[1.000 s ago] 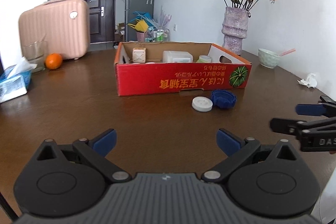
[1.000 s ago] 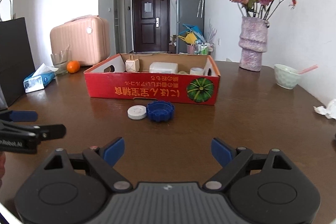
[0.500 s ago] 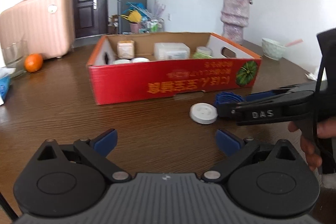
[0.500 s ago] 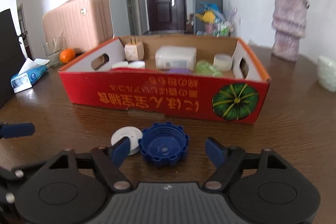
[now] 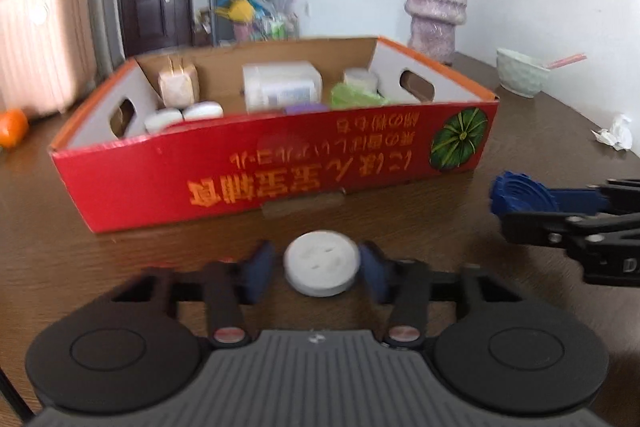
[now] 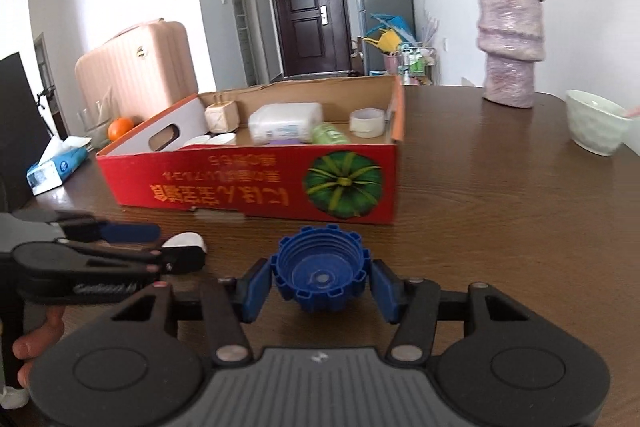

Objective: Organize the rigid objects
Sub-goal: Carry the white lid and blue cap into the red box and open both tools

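Observation:
A white round lid (image 5: 321,269) sits between the fingers of my left gripper (image 5: 318,271), which has closed on it just above the table. My right gripper (image 6: 320,285) is shut on a blue ribbed bottle cap (image 6: 320,277), lifted slightly and tilted toward the camera. The red cardboard box (image 5: 280,167) stands right behind both, open on top, and holds several small items. In the right wrist view the box (image 6: 256,183) is ahead and to the left, and the left gripper (image 6: 132,247) with the white lid (image 6: 186,239) is at the left.
A purple vase of flowers (image 5: 436,7) and a pale green bowl (image 5: 520,77) stand at the back right. A crumpled tissue (image 5: 614,133) lies right. A pink suitcase (image 6: 136,67), an orange (image 6: 119,128) and a tissue pack (image 6: 56,167) are left.
Both grippers moved forward to the box front and closed: the left on the white lid, the right on the blue cap, which is now raised off the table.

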`<state>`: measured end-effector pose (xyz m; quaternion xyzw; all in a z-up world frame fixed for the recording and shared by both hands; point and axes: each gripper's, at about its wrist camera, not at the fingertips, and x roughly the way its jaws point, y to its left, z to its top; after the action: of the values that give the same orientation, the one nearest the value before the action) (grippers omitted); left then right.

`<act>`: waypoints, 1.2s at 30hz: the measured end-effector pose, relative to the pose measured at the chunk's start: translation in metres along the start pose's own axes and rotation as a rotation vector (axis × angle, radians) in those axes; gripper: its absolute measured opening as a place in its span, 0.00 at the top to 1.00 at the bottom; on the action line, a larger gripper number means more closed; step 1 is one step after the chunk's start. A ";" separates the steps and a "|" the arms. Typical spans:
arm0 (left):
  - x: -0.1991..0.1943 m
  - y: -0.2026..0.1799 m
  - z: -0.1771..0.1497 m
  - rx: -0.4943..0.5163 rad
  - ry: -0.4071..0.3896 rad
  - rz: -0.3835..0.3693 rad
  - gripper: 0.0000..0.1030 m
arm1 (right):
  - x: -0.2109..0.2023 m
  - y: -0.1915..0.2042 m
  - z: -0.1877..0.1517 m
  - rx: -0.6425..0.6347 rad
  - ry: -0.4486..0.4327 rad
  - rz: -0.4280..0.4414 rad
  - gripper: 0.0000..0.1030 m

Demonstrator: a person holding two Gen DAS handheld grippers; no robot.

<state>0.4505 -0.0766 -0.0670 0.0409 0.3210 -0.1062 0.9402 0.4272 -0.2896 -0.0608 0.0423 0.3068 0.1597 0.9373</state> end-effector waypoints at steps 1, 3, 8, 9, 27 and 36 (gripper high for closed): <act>-0.001 -0.001 -0.001 0.001 0.002 -0.005 0.61 | -0.002 -0.002 -0.001 0.006 -0.003 0.002 0.48; -0.007 -0.001 -0.005 -0.028 0.003 -0.014 0.61 | -0.006 -0.004 -0.004 0.014 -0.006 0.007 0.48; -0.035 0.002 -0.017 -0.050 0.003 0.005 0.61 | -0.018 0.009 -0.010 -0.006 -0.016 0.013 0.48; -0.044 0.004 -0.020 -0.052 -0.001 0.008 0.61 | -0.023 0.012 -0.011 -0.010 -0.021 0.022 0.48; -0.180 0.051 -0.062 -0.154 -0.128 0.073 0.61 | -0.095 0.099 -0.038 -0.125 -0.054 0.108 0.48; -0.179 0.065 -0.047 -0.176 -0.152 -0.013 0.61 | -0.104 0.094 -0.017 -0.059 -0.091 0.167 0.48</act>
<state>0.2991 0.0245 0.0061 -0.0523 0.2572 -0.0866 0.9611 0.3126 -0.2348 0.0010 0.0475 0.2544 0.2443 0.9345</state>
